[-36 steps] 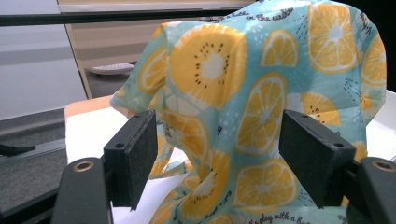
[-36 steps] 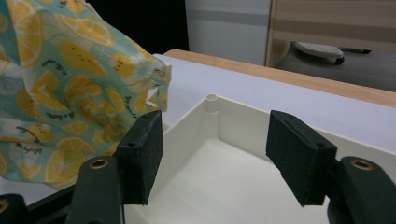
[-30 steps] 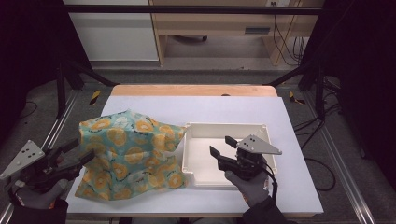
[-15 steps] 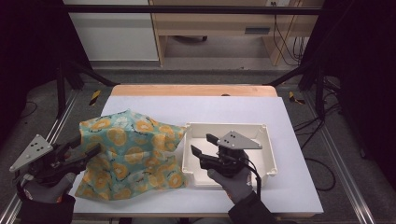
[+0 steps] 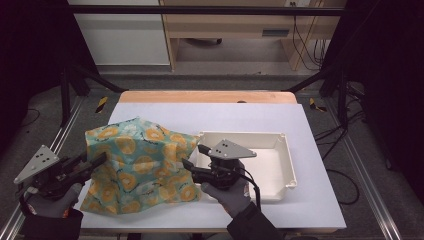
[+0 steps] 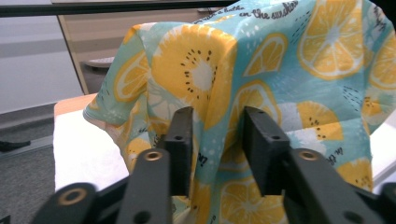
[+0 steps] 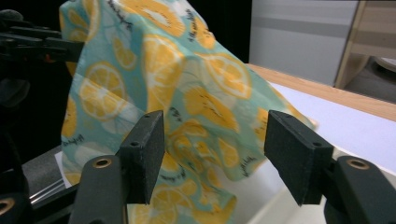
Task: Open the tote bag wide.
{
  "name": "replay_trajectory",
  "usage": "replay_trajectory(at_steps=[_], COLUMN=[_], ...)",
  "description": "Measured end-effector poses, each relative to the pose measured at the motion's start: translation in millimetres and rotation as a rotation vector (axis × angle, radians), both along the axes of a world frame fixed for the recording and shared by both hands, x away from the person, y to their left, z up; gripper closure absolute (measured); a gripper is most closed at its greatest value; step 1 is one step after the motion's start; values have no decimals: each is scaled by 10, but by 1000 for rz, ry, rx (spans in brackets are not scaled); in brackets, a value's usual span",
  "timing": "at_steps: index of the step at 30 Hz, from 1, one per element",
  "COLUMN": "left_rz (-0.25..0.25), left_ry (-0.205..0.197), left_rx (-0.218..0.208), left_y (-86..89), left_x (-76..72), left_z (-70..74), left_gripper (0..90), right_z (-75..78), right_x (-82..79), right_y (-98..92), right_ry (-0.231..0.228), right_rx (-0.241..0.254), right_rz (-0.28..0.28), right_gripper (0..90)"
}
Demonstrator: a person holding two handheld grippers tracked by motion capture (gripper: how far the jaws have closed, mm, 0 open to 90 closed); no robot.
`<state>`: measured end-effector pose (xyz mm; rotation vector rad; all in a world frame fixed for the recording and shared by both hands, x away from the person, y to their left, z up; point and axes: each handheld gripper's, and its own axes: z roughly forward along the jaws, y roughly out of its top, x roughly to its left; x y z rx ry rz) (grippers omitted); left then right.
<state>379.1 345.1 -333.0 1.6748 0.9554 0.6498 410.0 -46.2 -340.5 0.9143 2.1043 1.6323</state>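
A teal cloth (image 5: 137,165) printed with yellow citrus slices stands humped up on the left half of the white table; whatever lies under it is hidden. My left gripper (image 5: 97,162) is at the cloth's left edge and stands open, with the fabric (image 6: 280,70) hanging just past its jaws and showing in the gap. My right gripper (image 5: 194,156) is open wide at the cloth's right edge, over the left rim of a white tray (image 5: 280,137). In the right gripper view the cloth (image 7: 187,84) rises ahead of my right gripper (image 7: 217,149), which holds nothing.
The tray is shallow, with nothing in it, and takes up the table's right middle. A wooden strip (image 5: 205,96) runs along the table's far edge. Bare white tabletop (image 5: 225,117) lies behind the cloth and tray. Metal rails flank both sides.
My right gripper has moved left from over the tray to the cloth's right edge. My left gripper has moved right, up to the cloth's left edge.
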Motion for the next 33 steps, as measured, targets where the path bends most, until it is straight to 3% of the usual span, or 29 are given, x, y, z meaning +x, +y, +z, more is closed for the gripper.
replay_trajectory(at_steps=[6,11,24,33], left_rz=[-6,-22,-34,-39], left_ry=[17,25,27,22], left_rx=[-20,-34,-41,-55], left_y=[33,60,73,105], left_x=[6,5,-25,-65], left_z=[-10,-21,-21,-11], left_gripper=[785,868,893,895], right_z=[31,56,76,189], right_x=[29,34,45,-19], right_y=[168,244,356,355], right_ry=[2,6,24,-8], right_rx=[4,8,-23,-12], right_rz=[44,64,89,100], right_gripper=[411,507,890,900])
